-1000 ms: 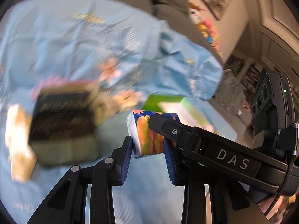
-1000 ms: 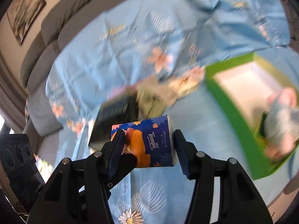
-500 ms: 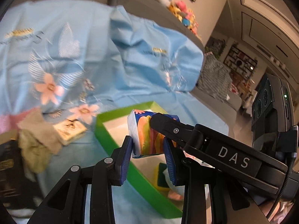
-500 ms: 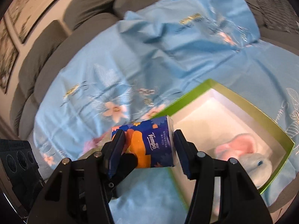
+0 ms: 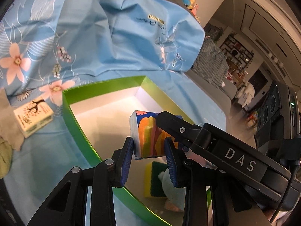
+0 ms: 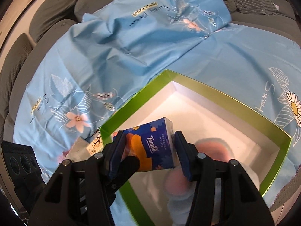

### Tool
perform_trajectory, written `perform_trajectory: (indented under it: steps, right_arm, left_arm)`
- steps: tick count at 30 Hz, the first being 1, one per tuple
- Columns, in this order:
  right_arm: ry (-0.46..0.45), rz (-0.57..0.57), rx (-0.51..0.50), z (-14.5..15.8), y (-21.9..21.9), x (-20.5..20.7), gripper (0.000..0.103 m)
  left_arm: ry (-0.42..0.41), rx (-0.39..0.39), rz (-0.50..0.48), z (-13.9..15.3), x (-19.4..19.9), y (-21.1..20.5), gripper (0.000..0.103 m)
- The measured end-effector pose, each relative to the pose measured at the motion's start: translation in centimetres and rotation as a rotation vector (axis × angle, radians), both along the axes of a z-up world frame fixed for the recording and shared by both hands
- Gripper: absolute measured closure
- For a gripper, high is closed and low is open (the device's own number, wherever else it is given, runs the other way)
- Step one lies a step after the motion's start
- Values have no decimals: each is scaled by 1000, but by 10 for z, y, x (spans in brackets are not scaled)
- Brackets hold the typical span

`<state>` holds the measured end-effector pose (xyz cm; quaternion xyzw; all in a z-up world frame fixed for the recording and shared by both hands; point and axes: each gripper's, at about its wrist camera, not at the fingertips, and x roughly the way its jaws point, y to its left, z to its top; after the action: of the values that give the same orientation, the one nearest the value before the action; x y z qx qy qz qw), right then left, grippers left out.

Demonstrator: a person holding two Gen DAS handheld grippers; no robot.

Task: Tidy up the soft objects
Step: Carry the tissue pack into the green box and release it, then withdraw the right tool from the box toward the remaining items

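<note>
A blue and orange Tempo tissue pack (image 5: 148, 133) (image 6: 152, 146) is held between both grippers above the green box (image 5: 105, 88) (image 6: 222, 94) with a white inside. My left gripper (image 5: 149, 150) is shut on the pack's ends. My right gripper (image 6: 148, 150) is shut on its sides. In the box lie a yellow and green sponge (image 5: 152, 179) and a pale blue plush with pink ears (image 6: 208, 146), partly hidden behind the fingers.
A light blue flowered sheet (image 6: 112, 37) covers the sofa under the box. Left of the box lie a small white printed pack (image 5: 33, 117) and a beige cloth (image 5: 5, 131). A grey sofa back (image 6: 56, 15) stands behind.
Both grippers have carried the tissue pack to the right, from above the items on the sheet to above the inside of the green box, and lower towards it.
</note>
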<state>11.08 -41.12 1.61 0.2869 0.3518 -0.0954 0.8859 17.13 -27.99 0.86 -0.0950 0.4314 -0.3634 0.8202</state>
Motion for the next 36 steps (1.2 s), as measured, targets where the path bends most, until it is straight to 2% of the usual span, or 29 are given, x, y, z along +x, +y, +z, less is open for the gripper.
perform_trajectory:
  steps: [5, 8, 11, 15, 19, 22, 25, 31, 34, 36]
  right_arm:
    - [39, -24, -59, -5, -1, 2, 56]
    - [16, -22, -28, -5, -6, -2, 56]
    - [12, -21, -38, -4, -5, -2, 57]
    - [18, -35, -61, -4, -6, -5, 57]
    - [-3, -62, -62, -1, -10, -13, 41]
    - [-27, -81, -72, 3, -12, -20, 33]
    - [-52, -97, -76, 8, -12, -26, 26]
    - [-104, -99, -97, 17, -5, -35, 13]
    - [-120, -94, -128, 22, 2, -37, 12]
    - [-129, -89, -139, 25, 6, -38, 11]
  left_arm:
    - [21, 11, 0, -8, 0, -3, 69]
    - [29, 8, -4, -10, -1, -4, 69]
    - [-2, 56, -7, -9, -5, -11, 69]
    - [-9, 57, -8, -5, -10, -10, 69]
    - [-24, 75, 17, 0, -15, -2, 68]
    - [-45, 65, 39, 6, -19, 8, 48]
    - [-65, 46, 57, 12, -25, 17, 36]
    - [-141, 90, 93, 29, -46, 35, 34]
    - [-164, 89, 119, 36, -57, 52, 25]
    - [-173, 83, 139, 38, -64, 65, 24]
